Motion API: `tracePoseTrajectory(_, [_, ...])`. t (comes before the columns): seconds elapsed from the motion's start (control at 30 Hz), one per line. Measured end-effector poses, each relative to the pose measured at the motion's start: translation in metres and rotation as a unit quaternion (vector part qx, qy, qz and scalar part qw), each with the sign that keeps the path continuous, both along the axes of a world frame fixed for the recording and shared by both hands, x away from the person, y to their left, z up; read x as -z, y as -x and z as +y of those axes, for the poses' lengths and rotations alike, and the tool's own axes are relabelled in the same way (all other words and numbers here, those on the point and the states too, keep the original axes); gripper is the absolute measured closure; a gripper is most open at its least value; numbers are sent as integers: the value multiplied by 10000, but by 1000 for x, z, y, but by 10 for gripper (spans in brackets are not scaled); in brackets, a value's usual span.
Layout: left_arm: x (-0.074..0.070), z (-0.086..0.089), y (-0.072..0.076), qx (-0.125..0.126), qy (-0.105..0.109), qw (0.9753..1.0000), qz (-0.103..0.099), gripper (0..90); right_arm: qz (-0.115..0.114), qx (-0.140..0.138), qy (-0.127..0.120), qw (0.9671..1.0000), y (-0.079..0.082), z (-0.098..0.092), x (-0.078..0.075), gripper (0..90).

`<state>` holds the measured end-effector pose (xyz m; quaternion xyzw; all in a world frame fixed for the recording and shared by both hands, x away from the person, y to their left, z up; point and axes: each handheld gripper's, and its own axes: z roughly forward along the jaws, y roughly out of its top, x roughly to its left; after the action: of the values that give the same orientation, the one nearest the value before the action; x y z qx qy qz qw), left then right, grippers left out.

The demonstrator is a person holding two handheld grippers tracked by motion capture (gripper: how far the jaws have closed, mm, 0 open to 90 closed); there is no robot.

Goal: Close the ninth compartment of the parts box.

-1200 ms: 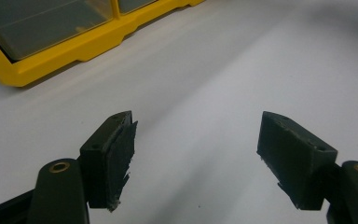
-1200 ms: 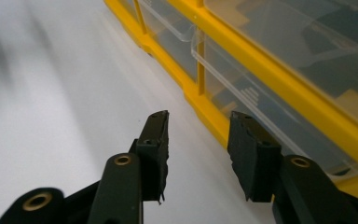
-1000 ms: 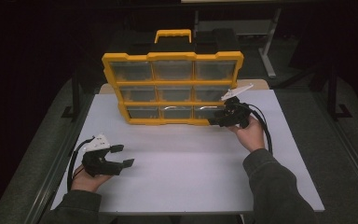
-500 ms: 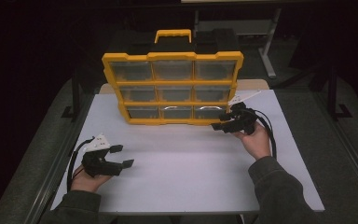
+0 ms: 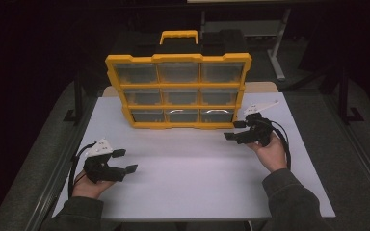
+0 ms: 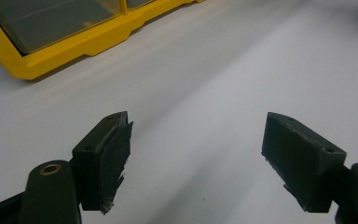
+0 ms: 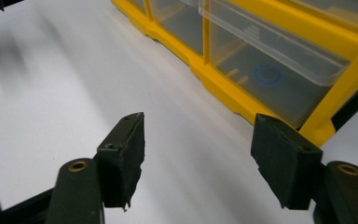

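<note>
- Upright at the far middle of the white table [image 5: 197, 183] stands a yellow plastic organiser case [image 5: 178, 90] with a yellow carry handle on top and a black body behind.
- Its front is a grid of nine clear plastic drawers [image 5: 182, 96], three rows of three, framed in yellow.
- Inside the drawer nearest the right gripper's camera lies a small blue ring [image 7: 267, 74]; what the other drawers hold cannot be made out.
- No brand, label or writing is readable on it.
- Just beside the case's lower right corner, the right gripper [image 5: 231, 131] is held with jaws spread, gripping nothing.
- Well apart, at the near left of the table, the left gripper [image 5: 125, 161] rests, jaws likewise spread and empty.
</note>
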<state>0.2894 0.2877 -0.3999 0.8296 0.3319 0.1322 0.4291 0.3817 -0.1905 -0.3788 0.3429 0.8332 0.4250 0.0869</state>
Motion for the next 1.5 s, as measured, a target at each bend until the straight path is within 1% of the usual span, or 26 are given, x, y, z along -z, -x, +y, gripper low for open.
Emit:
tracePoseTrajectory(0.07, [0,2,1,-39,4,10000,45,229,-11,26,-26,10000,3,-2,1,318])
tracePoseTrajectory(0.1, [0,3,1,-29,-45,10000,31,228,-94,7,-21,10000,4,-4,1,313])
tracePoseTrajectory(0.17, [0,4,2,-57,-9,10000,9,227,-116,37,-70,9999,7,-7,2,302])
tracePoseTrajectory(0.23, [0,3,2,-77,4,10000,7,226,-84,70,-101,9999,11,-9,3,292])
tracePoseTrajectory(0.27, [1,3,2,-79,0,10000,5,226,-109,50,-81,9999,12,-10,4,283])
tracePoseTrajectory(0.3, [1,4,2,-77,-21,10000,-1,225,-74,75,-94,9999,13,-11,4,282])
tracePoseTrajectory(0.33, [1,4,2,-76,-28,10000,-2,225,-167,57,-114,9998,15,-13,5,281])
tracePoseTrajectory(0.37, [0,4,2,-81,-24,10000,4,224,-129,102,-120,9998,17,-13,5,276])
tracePoseTrajectory(0.4, [0,5,2,-74,-37,10000,2,225,-177,84,-115,9997,18,-15,6,269])
tracePoseTrajectory(0.5, [0,6,2,-99,9,9999,-26,224,-164,136,-112,9997,23,-17,9,250])
tracePoseTrajectory(0.57, [0,7,2,-104,-12,9999,-21,225,-126,132,-94,9998,25,-17,10,245])
tracePoseTrajectory(0.63, [0,8,3,-122,-2,9999,-29,224,-191,145,-120,9996,27,-19,11,243])
tracePoseTrajectory(0.7, [0,9,3,-136,5,9999,-26,224,-206,160,-140,9996,30,-21,12,235])
tracePoseTrajectory(0.73, [0,9,3,-122,-10,9999,-47,224,-207,173,-134,9995,31,-22,13,232])
tracePoseTrajectory(0.83, [0,10,5,-133,-26,9999,-16,224,-194,209,-148,9995,34,-24,13,227])
tracePoseTrajectory(0.87, [0,10,5,-144,-11,9999,-16,224,-208,214,-135,9995,35,-26,15,212])
tracePoseTrajectory(0.9, [0,10,5,-137,-24,9999,-18,223,-173,254,-145,9994,36,-27,14,210])
tracePoseTrajectory(0.93, [0,11,5,-132,-28,9999,-21,223,-164,231,-146,9995,37,-28,14,209])
tracePoseTrajectory(1.17, [0,10,7,-154,-23,9999,7,221,-247,297,-201,9991,43,-32,13,189])
tracePoseTrajectory(1.27, [0,10,9,-169,7,9999,12,221,-209,300,-182,9992,46,-33,16,186])
tracePoseTrajectory(1.3, [0,11,9,-156,-16,9999,12,221,-228,286,-170,9992,46,-34,17,186])
tracePoseTrajectory(1.33, [0,11,10,-140,-57,9999,14,221,-197,309,-191,9991,47,-35,17,185])
tracePoseTrajectory(1.37, [0,11,10,-139,-41,9999,8,221,-161,330,-209,9991,49,-35,18,184])
tracePoseTrajectory(1.4, [0,12,10,-137,-53,9999,10,221,-188,308,-186,9992,49,-36,19,179])
tracePoseTrajectory(1.43, [0,12,11,-141,-53,9999,7,221,-154,313,-160,9993,49,-37,19,172])
tracePoseTrajectory(1.5, [1,13,12,-165,-29,9999,26,221,-150,331,-182,9992,50,-39,18,172])
